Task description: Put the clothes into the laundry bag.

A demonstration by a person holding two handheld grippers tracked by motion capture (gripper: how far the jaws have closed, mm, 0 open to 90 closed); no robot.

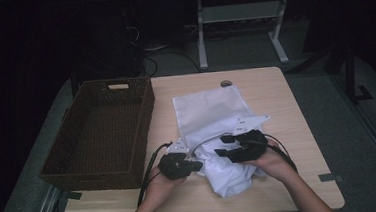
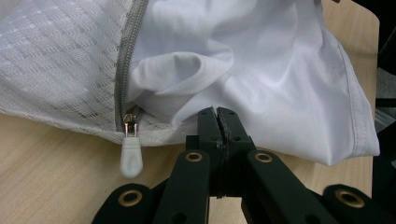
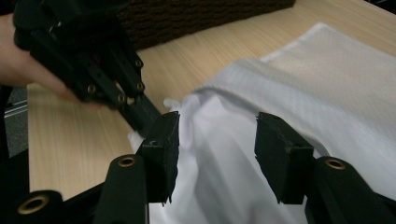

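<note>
A white mesh laundry bag [image 1: 211, 109] lies on the table with its grey zipper open and its white pull [image 2: 130, 158] hanging at the near edge. A white garment [image 1: 226, 176] bulges out of the opening [image 2: 261, 70]. My left gripper [image 1: 195, 165] is at the bag's near left edge, its jaws shut [image 2: 218, 116] on the bag's lip where the garment comes out. My right gripper [image 1: 224, 146] hovers open over the garment [image 3: 217, 149], with cloth between and below its jaws but not pinched. The left gripper [image 3: 140, 109] reaches in from the upper left in the right gripper view.
A dark woven basket [image 1: 144, 124], empty inside, stands on the left side of the table next to the bag. Bare tabletop [image 1: 286, 109] lies to the right and near the front edge. Dark floor and desk legs are beyond the far edge.
</note>
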